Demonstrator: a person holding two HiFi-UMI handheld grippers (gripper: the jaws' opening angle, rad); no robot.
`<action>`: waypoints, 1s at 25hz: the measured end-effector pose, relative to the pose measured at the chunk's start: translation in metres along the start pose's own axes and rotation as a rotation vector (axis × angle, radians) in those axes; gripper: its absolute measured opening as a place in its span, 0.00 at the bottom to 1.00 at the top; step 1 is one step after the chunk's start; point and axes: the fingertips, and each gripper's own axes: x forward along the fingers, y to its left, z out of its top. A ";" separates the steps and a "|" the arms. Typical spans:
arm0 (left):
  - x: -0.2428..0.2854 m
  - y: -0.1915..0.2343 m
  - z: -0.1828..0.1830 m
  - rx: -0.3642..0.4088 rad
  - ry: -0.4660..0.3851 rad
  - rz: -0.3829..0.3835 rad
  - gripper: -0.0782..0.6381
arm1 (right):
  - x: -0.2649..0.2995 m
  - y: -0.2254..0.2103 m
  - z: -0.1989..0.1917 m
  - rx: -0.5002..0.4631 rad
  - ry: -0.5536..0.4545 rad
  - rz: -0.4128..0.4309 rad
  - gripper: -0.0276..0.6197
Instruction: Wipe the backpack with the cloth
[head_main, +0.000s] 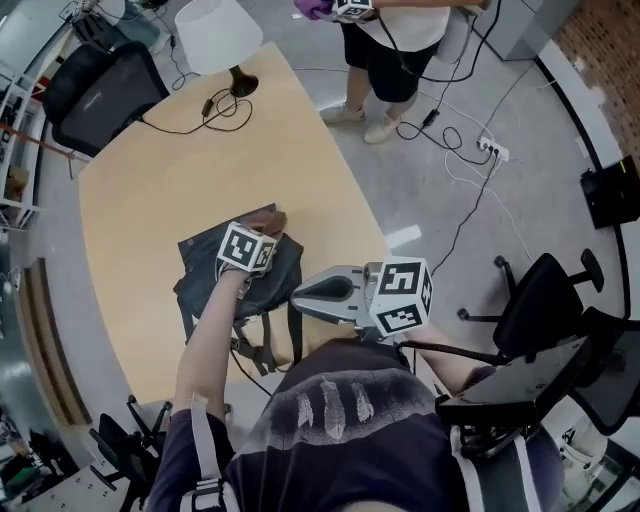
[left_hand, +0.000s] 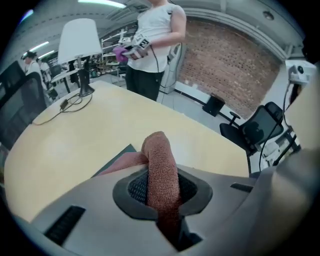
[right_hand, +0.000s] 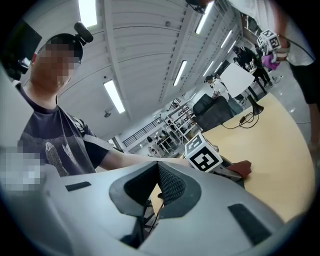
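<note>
A dark grey backpack (head_main: 232, 296) lies flat near the front edge of the tan table (head_main: 170, 170), straps trailing toward me. My left gripper (head_main: 258, 232) rests on its top, shut on a reddish-brown cloth (head_main: 266, 219). In the left gripper view the cloth (left_hand: 161, 171) runs up between the jaws and folds onto a corner of the backpack (left_hand: 119, 156). My right gripper (head_main: 298, 293) hovers just right of the backpack, jaws together and empty. The right gripper view shows its tips (right_hand: 159, 169) pointing at the left gripper's marker cube (right_hand: 203, 159) and the cloth (right_hand: 244, 168).
A white-shaded lamp (head_main: 218, 35) and its cable stand at the table's far end, with a black office chair (head_main: 100, 88) beside it. Another person (head_main: 395, 40) stands beyond the table. Cables and a power strip (head_main: 492, 148) lie on the floor; a second chair (head_main: 545, 300) is at my right.
</note>
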 end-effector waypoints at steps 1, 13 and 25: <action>0.004 -0.009 0.006 0.032 0.001 -0.030 0.19 | -0.001 -0.001 0.000 0.003 -0.005 -0.003 0.05; -0.005 0.044 0.075 -0.274 -0.329 0.045 0.19 | 0.003 -0.015 0.008 0.017 -0.028 -0.048 0.05; -0.020 0.129 -0.050 -0.034 -0.047 0.360 0.19 | 0.016 -0.018 0.003 0.035 0.044 -0.114 0.05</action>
